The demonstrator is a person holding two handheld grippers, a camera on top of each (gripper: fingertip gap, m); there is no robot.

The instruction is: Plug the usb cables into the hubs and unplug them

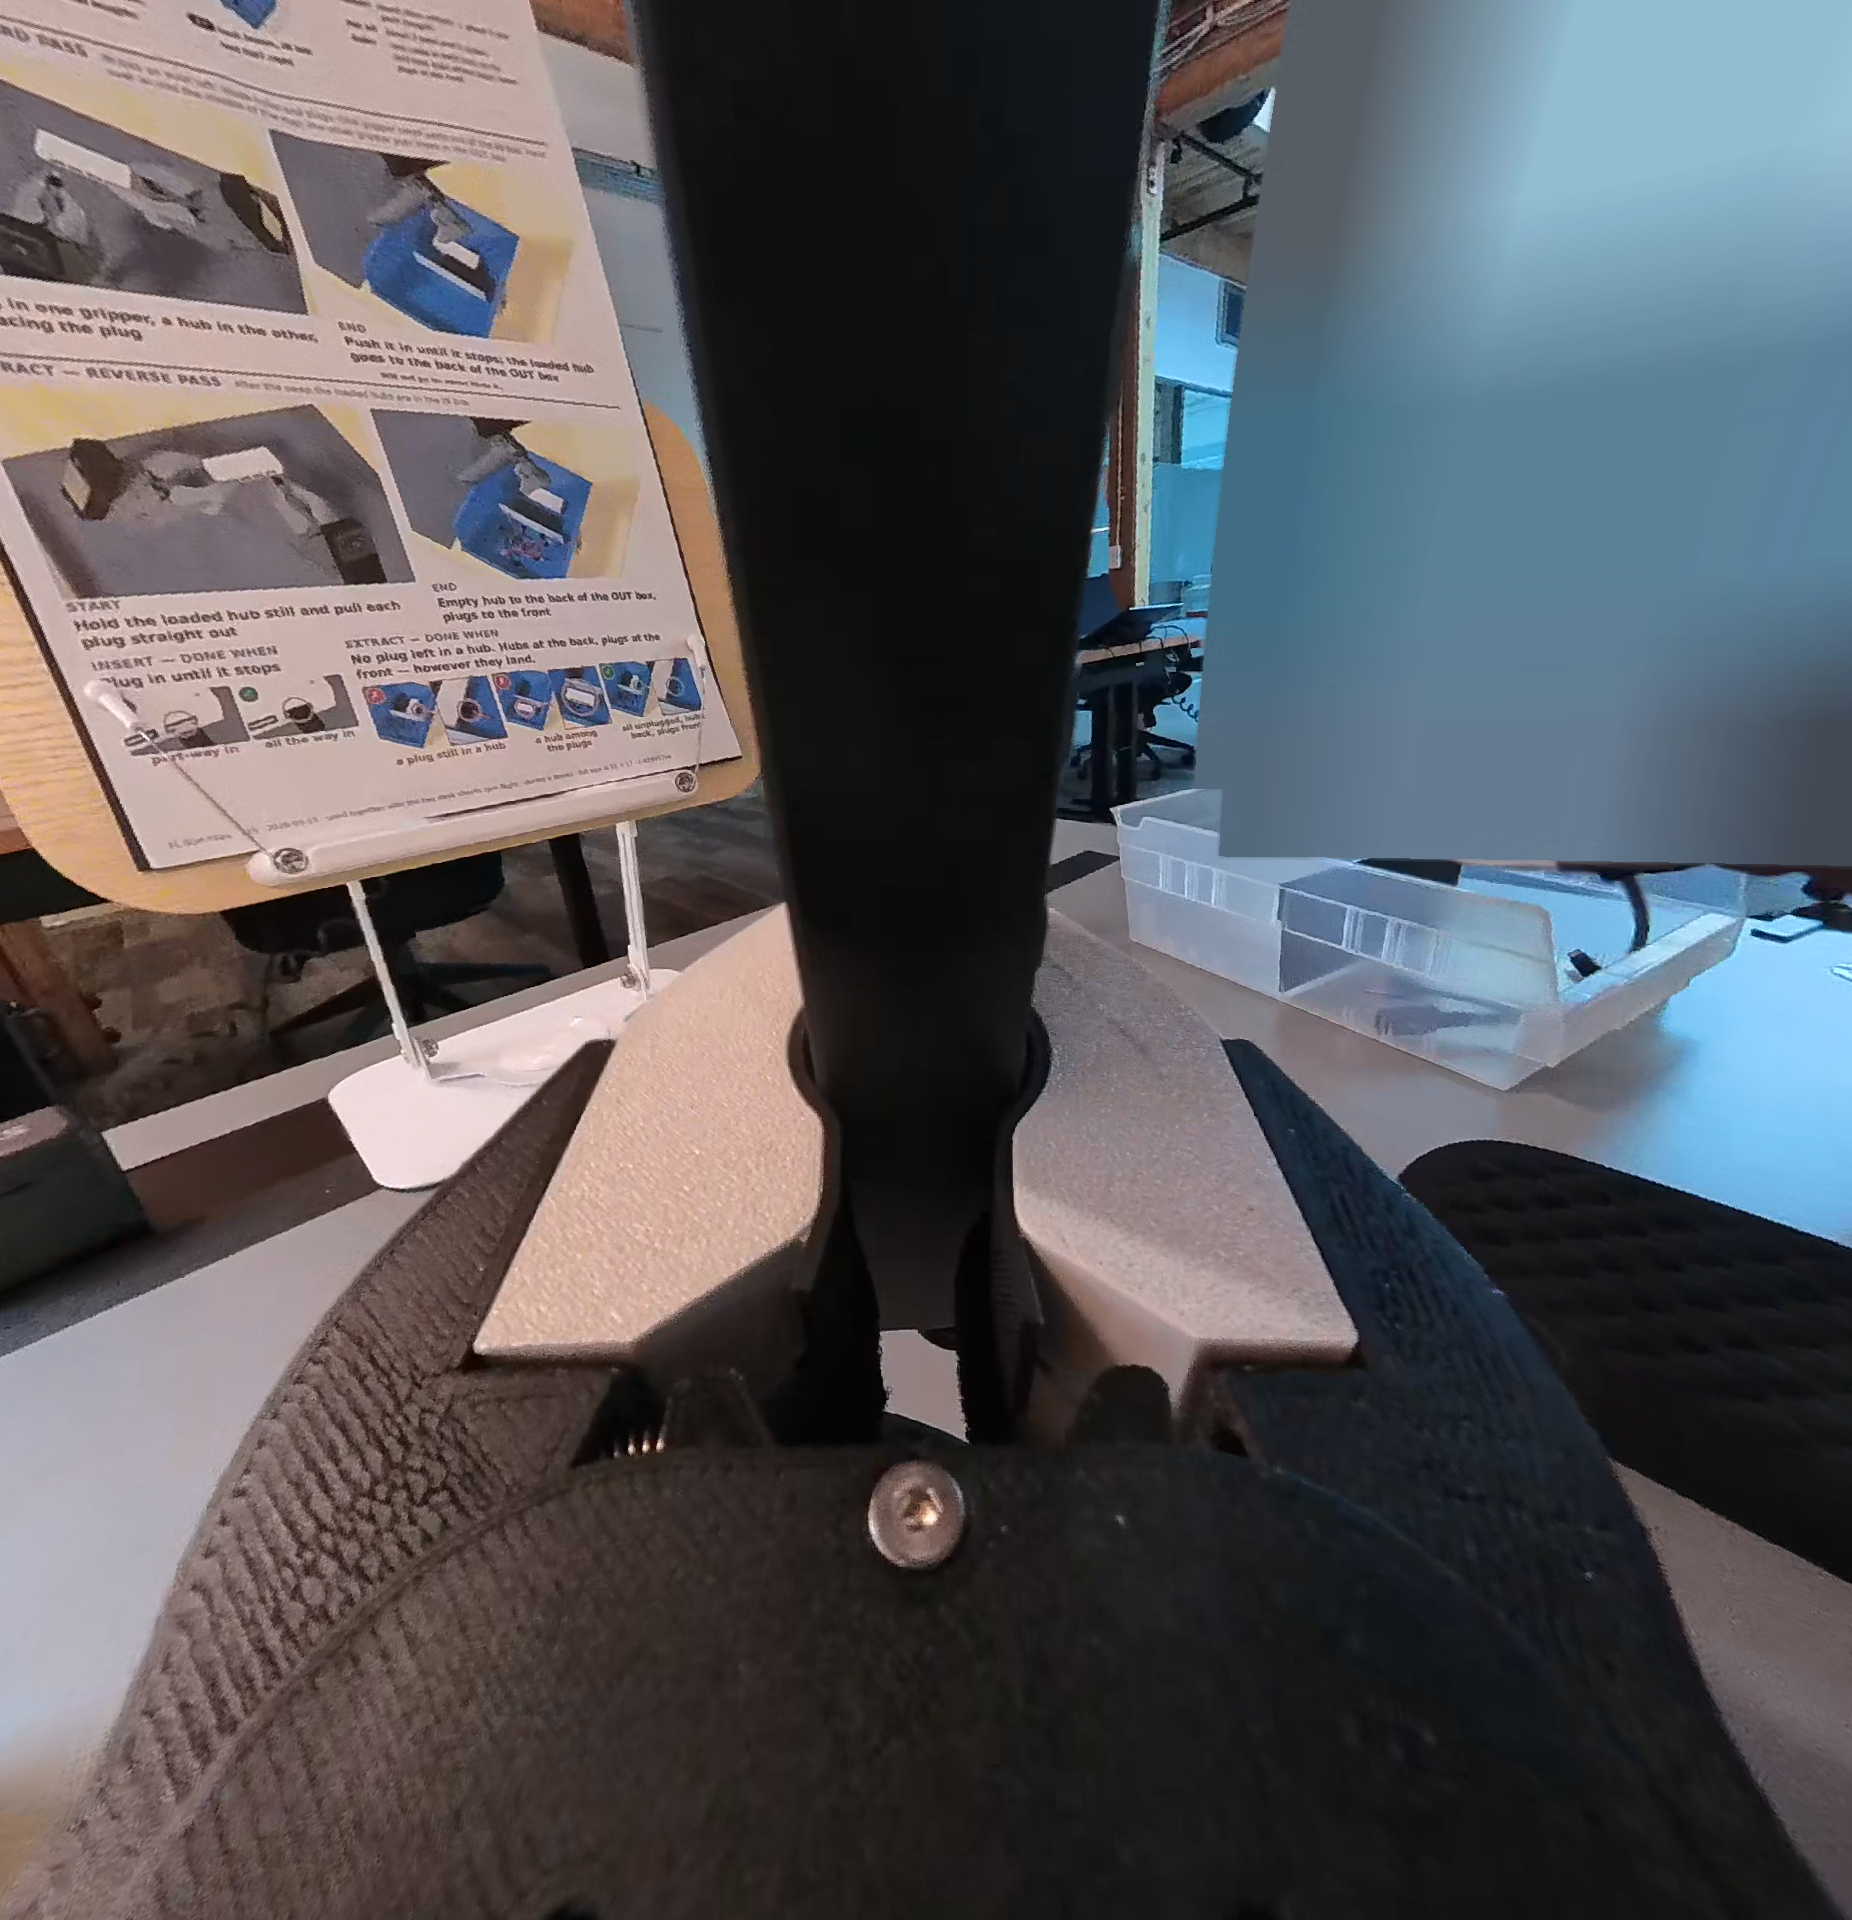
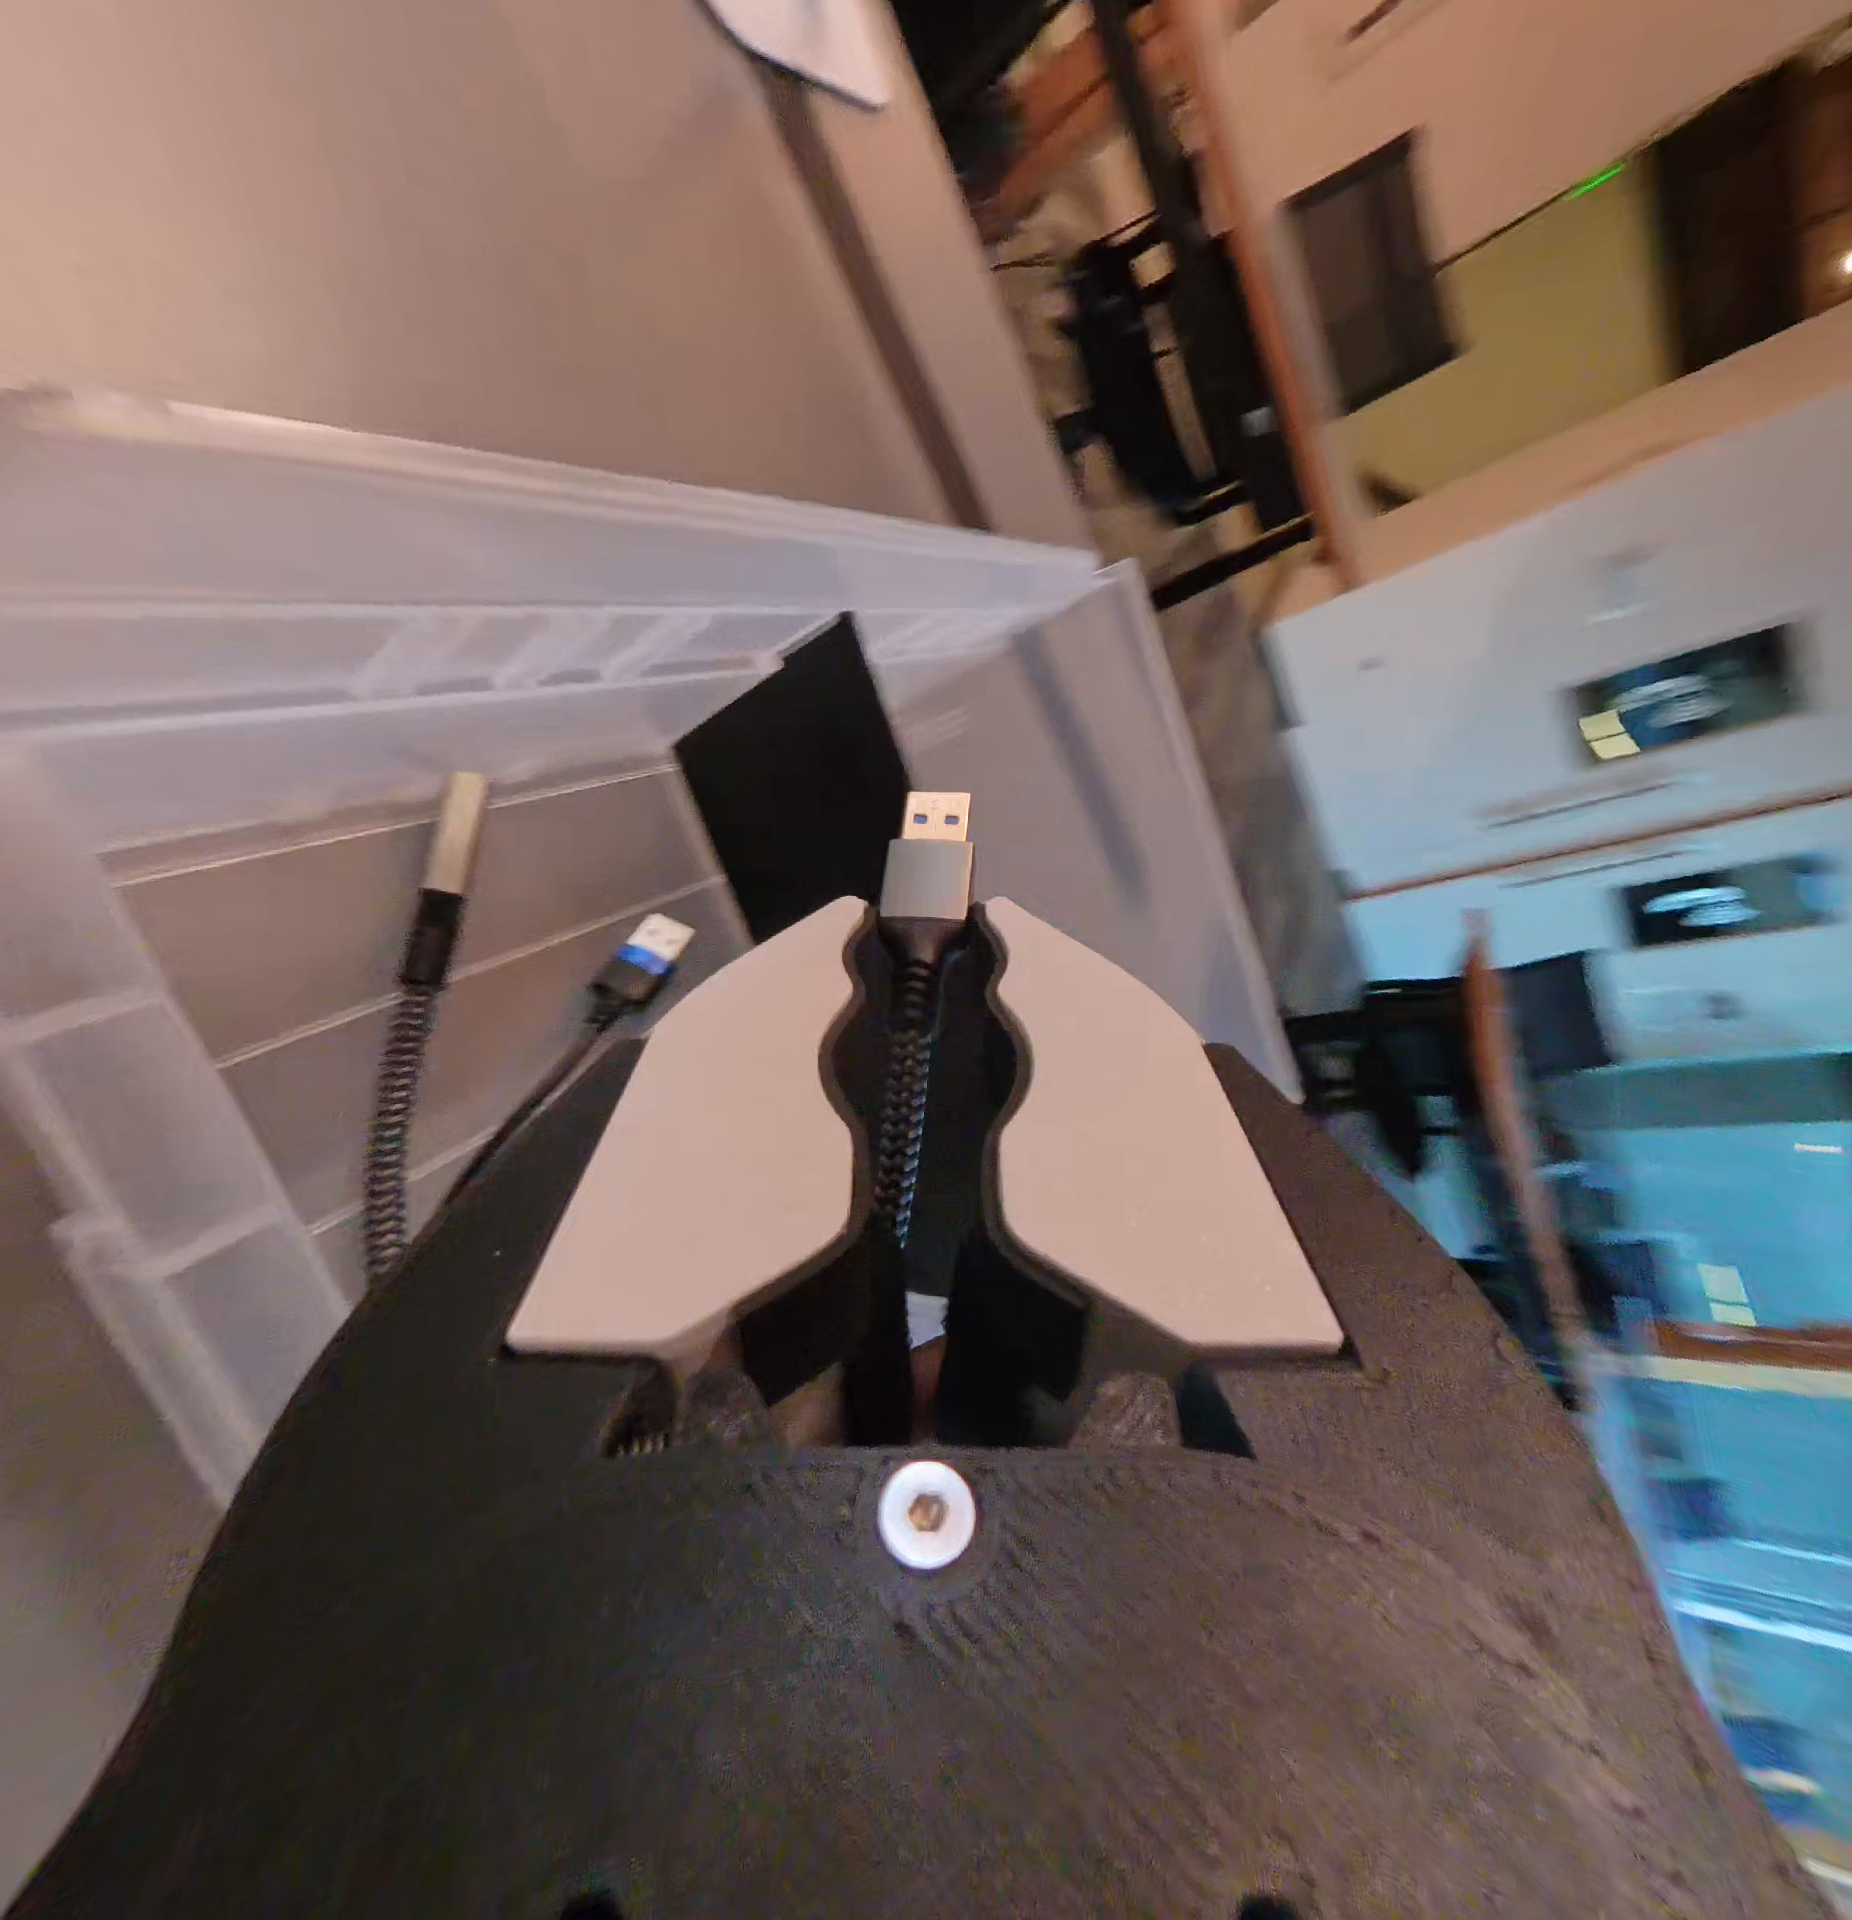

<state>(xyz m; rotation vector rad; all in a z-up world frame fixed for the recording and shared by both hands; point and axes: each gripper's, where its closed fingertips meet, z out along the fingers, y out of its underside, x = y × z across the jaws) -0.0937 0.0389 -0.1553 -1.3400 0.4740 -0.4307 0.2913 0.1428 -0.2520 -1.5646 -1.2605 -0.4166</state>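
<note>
Two grippers are each clamping a task item: the left gripper point(image 1: 917, 1049) is squeezing a long black hub point(image 1: 901, 499) that is standing up between its fingers above the grey table point(image 1: 1732, 1049), and the right gripper point(image 2: 924, 914) is pinching a braided usb cable point(image 2: 906, 1081) just behind its silver plug point(image 2: 932, 847). Two more cables point(image 2: 408, 1029) are lying in a clear plastic bin point(image 2: 465, 540) to the left of that gripper, and a black block point(image 2: 797, 790) is leaning in the bin behind the plug. An instruction sheet point(image 1: 309, 416) is sitting on a white stand point(image 1: 434, 1091) beside the hub.
</note>
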